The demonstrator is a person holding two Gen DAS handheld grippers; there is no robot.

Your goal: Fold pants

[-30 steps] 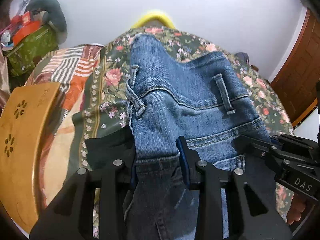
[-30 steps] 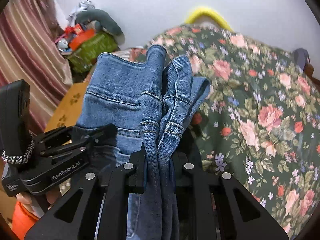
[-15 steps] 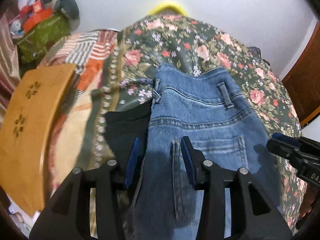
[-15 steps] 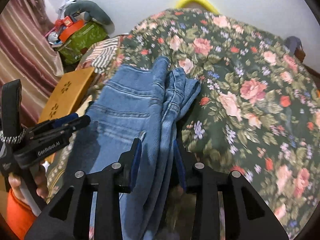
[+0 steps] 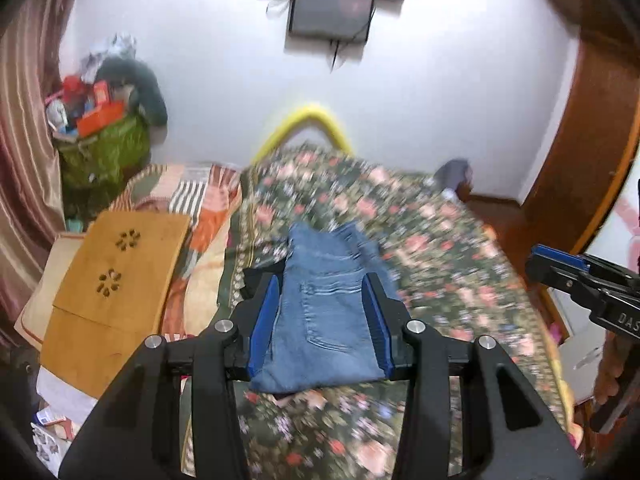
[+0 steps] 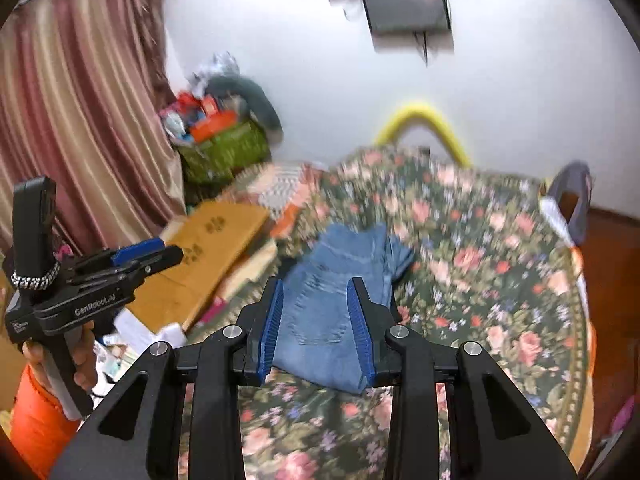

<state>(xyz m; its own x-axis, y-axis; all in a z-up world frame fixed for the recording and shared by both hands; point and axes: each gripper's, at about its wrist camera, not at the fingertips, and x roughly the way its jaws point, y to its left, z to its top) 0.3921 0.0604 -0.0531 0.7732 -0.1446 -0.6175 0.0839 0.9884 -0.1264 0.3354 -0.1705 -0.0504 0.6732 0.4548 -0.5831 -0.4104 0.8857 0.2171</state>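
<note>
Though motion blurs the floral bedspread (image 5: pixel 440 248), both tools, left (image 5: pixel 324 320) and right (image 6: pixel 316 324), hang parted and empty above folded jeans (image 5: pixel 324 312).

A bed is covered by a dark floral bedspread (image 5: pixel 440 248), with a yellow curved headboard rail (image 5: pixel 308 114) seen at its far end against the white wall. A wooden board (image 5: pixel 116 280) with flower-shaped cutouts is laid at the left of the frame, beside a striped blanket (image 5: pixel 188 196). A green bag (image 5: pixel 106 148) (heaped with clutter) is set in the upper left, next to a striped curtain (image 6: pixel 80 100). A dark screen (image 5: pixel 332 8) is mounted at the top.
</note>
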